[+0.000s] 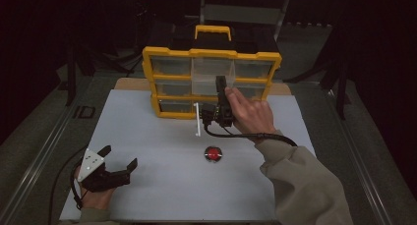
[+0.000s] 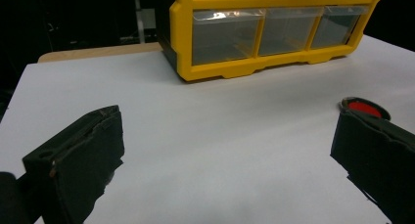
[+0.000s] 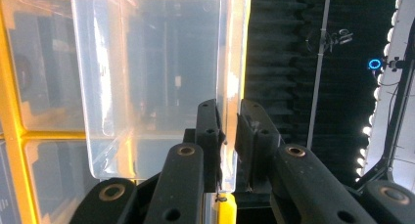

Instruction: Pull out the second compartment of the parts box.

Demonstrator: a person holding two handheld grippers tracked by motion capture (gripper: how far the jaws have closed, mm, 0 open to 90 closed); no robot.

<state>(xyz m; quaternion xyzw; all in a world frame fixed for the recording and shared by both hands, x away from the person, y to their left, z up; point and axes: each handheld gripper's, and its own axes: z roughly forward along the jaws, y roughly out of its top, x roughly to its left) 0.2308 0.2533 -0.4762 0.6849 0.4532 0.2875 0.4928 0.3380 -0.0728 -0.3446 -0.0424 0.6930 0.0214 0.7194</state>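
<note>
A yellow organizer (image 1: 169, 52) with clear drawers stands at the back of the white table. Its top middle drawer (image 1: 205, 73) is pulled out toward me. My right gripper (image 1: 221, 85) is shut on that drawer's front wall. The right gripper view has the clear drawer (image 3: 147, 77) large, with the right gripper (image 3: 229, 131) pinching its thin edge between both pads. My left gripper (image 1: 120, 155) rests open near the table's front left corner, nothing between its jaws. A round red disc (image 1: 213, 154) with a dark rim lies mid-table; in the left gripper view the red disc (image 2: 362, 107) peeks over the right jaw.
A thin white strip (image 1: 197, 119) lies in front of the organizer, just left of my right hand. The right gripper's cable (image 1: 246, 134) trails across the white tabletop (image 1: 162, 185). In the left gripper view the organizer (image 2: 182, 38) stands ahead. Dark surroundings ring the table.
</note>
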